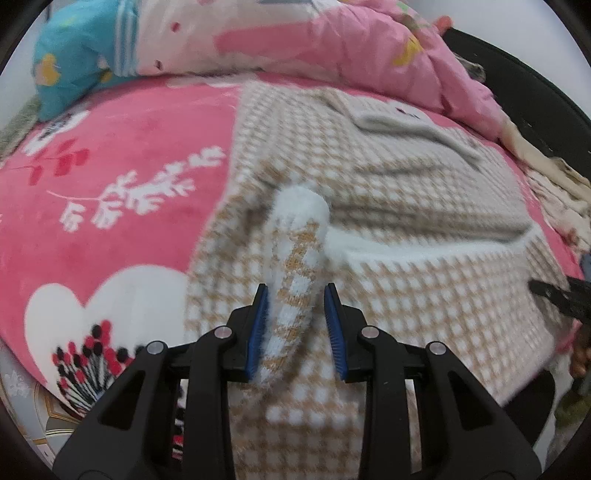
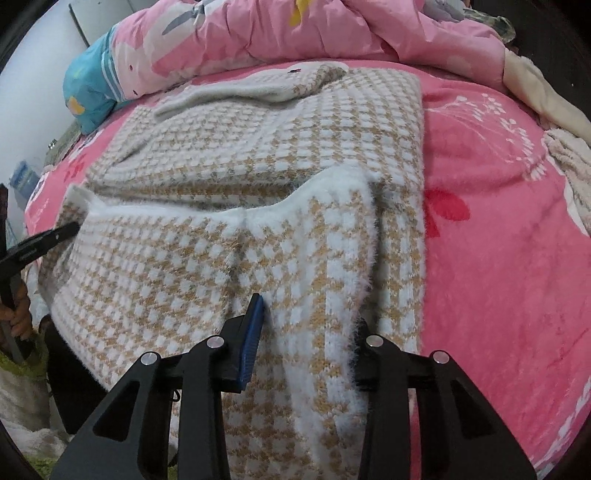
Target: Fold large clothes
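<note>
A tan and white houndstooth knit sweater (image 1: 406, 206) lies spread on a pink bed, its lower part folded up with a white fuzzy hem (image 2: 258, 210) across the middle. My left gripper (image 1: 297, 325) is open, its blue pads either side of a raised fold of the sweater (image 1: 295, 266). My right gripper (image 2: 310, 332) is open over the sweater's (image 2: 258, 155) near right edge; knit lies between the jaws and hides the right pad. Each gripper shows at the edge of the other view: the right one (image 1: 554, 295), the left one (image 2: 44, 240).
A pink floral blanket (image 1: 110, 184) covers the bed (image 2: 498, 221). A bunched pink quilt (image 2: 295, 33) and a blue pillow (image 1: 74, 62) lie at the far side. Cream fabric (image 2: 535, 85) is piled at the far right.
</note>
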`<state>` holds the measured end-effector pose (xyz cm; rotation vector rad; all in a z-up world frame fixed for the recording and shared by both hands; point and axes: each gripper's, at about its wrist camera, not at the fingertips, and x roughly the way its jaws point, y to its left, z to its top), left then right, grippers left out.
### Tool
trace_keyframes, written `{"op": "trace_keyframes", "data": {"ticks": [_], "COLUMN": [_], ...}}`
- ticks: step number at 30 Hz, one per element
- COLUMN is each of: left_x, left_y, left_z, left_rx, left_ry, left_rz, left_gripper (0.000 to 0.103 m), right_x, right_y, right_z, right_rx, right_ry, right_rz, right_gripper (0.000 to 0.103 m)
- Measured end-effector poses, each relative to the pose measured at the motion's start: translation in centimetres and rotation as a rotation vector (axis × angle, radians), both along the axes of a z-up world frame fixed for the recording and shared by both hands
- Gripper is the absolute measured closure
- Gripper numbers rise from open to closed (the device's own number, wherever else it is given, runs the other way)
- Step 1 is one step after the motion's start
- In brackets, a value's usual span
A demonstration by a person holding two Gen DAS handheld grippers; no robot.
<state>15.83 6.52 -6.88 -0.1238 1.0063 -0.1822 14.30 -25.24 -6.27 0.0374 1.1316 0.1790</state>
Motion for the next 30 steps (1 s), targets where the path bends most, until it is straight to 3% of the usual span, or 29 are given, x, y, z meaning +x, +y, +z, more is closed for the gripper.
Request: {"op": "trace_keyframes", "data": {"ticks": [11,30], "left_x": [-0.6,-0.8], "left_y": [-2.0,-2.0], "left_z": [-0.9,-1.0], "left_rx": [0.161,0.166], "left_ry": [-0.023,-0.027], "left_rz": [-0.021,-0.012], "left_gripper": [0.073,0.073], "right_x": [-0.2,0.4], "right_y": [1.1,2.1], "right_z": [0.4,0.7], "right_rx": [-0.067,-0.174], "right_ry": [-0.023,-0.071], "right_rz": [-0.017,-0.019], "right_gripper": [0.068,0.068]}}
